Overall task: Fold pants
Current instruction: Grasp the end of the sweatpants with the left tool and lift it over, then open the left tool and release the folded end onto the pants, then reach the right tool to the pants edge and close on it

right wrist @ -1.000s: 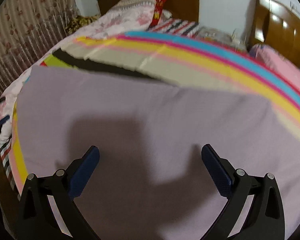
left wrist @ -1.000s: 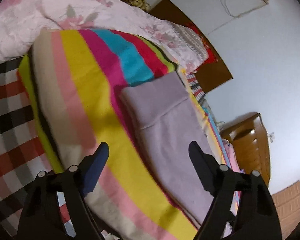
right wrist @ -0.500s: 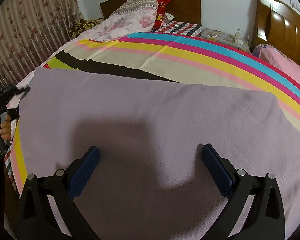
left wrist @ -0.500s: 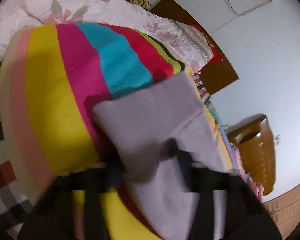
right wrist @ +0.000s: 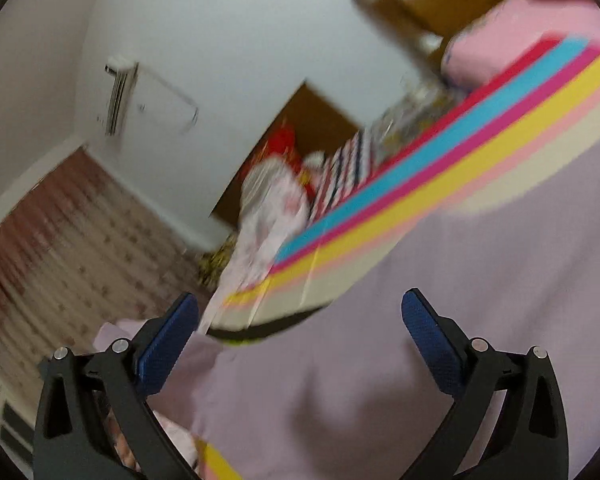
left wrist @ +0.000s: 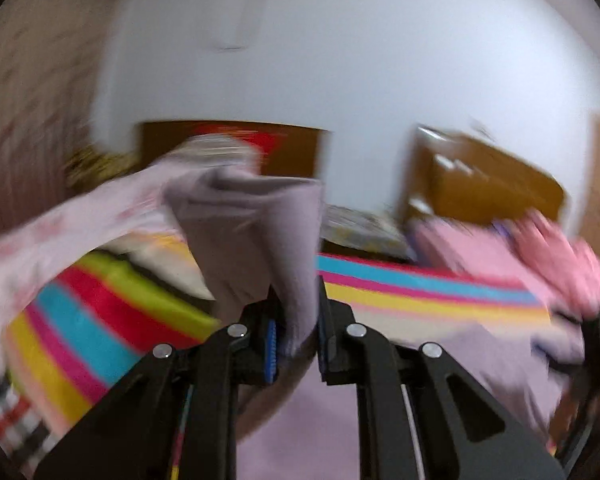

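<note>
Left gripper pinches pants; right gripper empty.
Left fingers closing on a raised lilac fold; right fingers spread wide above pants on the striped bed. Wall beyond.

Both tools are built alike. The left gripper has matte black plastic arms that spread out toward the camera, each with triangular cut-outs and round silver screw heads at the joints. Its fingers carry ribbed blue pads on their inner faces. The right gripper shows the same black frame, silver screws and textured dark blue pads, long and flat with rounded tips.
</note>
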`<state>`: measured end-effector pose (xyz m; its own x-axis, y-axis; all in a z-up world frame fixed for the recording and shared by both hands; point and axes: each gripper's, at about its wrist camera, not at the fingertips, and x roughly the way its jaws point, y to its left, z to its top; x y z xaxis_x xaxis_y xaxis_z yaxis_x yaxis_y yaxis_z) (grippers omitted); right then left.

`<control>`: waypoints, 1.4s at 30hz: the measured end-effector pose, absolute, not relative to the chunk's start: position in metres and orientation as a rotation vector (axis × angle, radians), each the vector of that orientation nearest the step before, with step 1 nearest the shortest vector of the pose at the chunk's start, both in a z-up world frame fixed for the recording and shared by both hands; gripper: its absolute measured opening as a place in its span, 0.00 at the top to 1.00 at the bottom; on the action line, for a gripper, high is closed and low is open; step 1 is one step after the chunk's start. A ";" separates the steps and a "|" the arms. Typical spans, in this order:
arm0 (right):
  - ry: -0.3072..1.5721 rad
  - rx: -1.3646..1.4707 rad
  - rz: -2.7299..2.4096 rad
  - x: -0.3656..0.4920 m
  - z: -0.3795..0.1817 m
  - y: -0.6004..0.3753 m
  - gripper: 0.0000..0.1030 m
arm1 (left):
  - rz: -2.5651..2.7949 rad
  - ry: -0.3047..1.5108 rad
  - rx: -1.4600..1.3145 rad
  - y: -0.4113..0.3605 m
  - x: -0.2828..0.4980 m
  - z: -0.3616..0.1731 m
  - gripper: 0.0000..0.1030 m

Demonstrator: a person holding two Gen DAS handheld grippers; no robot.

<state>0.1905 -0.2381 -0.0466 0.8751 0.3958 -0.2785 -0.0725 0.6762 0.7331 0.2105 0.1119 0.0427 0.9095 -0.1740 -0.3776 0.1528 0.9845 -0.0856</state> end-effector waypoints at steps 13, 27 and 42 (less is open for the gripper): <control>0.580 0.602 0.109 0.129 -0.046 -0.273 0.04 | -0.563 0.554 0.384 -0.049 0.158 -0.062 0.09; 0.775 0.399 0.418 0.139 -0.071 -0.146 0.38 | -0.021 0.621 0.107 0.141 0.162 -0.069 0.02; 0.945 0.555 0.412 0.174 -0.101 -0.128 0.44 | -0.096 0.683 0.142 0.128 0.167 -0.102 0.01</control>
<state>0.1735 -0.1281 -0.1014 0.5268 0.5580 -0.6412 -0.0908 0.7870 0.6102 0.1667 0.1278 -0.1020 0.7718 -0.0420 -0.6345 0.1350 0.9859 0.0990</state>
